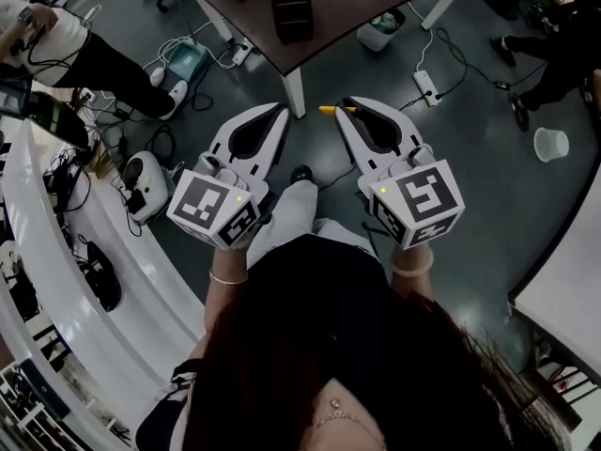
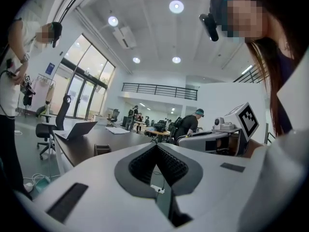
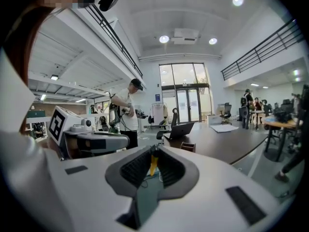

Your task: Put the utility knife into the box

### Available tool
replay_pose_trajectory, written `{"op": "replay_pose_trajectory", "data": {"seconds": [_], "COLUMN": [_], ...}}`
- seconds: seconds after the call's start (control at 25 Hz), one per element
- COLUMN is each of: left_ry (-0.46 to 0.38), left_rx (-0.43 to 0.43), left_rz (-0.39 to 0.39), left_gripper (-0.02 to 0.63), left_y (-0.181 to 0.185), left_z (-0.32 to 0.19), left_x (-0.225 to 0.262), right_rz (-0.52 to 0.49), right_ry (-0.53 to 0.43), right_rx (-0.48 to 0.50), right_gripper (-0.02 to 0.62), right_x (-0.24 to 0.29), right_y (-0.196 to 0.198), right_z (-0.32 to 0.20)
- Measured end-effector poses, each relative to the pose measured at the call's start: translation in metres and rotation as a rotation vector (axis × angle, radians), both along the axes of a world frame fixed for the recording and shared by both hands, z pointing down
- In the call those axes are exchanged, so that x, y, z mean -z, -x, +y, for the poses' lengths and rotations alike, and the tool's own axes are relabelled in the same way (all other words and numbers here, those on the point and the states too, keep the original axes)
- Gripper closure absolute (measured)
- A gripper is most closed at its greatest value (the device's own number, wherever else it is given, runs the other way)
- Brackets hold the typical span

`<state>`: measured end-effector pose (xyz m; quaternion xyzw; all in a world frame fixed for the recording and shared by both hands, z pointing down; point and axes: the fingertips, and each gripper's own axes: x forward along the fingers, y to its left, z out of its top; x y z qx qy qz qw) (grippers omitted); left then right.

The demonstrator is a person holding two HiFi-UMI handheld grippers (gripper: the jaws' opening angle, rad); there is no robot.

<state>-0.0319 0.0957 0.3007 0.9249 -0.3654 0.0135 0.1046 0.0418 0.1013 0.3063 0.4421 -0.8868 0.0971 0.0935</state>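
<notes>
A yellow utility knife (image 1: 329, 109) sticks out sideways from the tips of my right gripper (image 1: 349, 103), which is shut on it. In the right gripper view the knife (image 3: 153, 163) shows as a yellow strip pinched between the dark pads. My left gripper (image 1: 281, 109) is level with the right one and to its left, shut with nothing in it; its pads (image 2: 145, 161) meet at the tip. Both are held above the floor, short of a brown table (image 1: 376, 7). On the table stands a dark slotted box (image 1: 291, 6), also seen as box (image 3: 187, 146).
A laptop (image 3: 182, 128) lies open on the table. On the floor are a white cup (image 1: 550, 143), a power strip (image 1: 425, 85) with cables, and a small bin (image 1: 380, 31). A curved white counter (image 1: 56, 280) runs along the left. A person (image 1: 84, 54) stands at the upper left.
</notes>
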Motion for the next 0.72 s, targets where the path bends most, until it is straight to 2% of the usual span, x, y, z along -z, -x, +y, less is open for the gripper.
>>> {"op": "replay_pose_trajectory", "data": {"seconds": [0.28,0.72], "left_ry": [-0.029,0.026], "left_rx": [-0.007,0.011], "left_rz": [0.033,0.041], "left_gripper": [0.606,0.606], "left_y": [0.02,0.018], "left_z": [-0.098,-0.189], "left_x": [0.018,0.002], "right_rz": [0.034,0.029], "right_ry": [-0.028,0.013], "right_rx": [-0.022,-0.021], "right_gripper": [0.545,0.545], "right_x": [0.017,0.005], "right_y": [0.015,0.01], "right_z": [-0.096,-0.185]}}
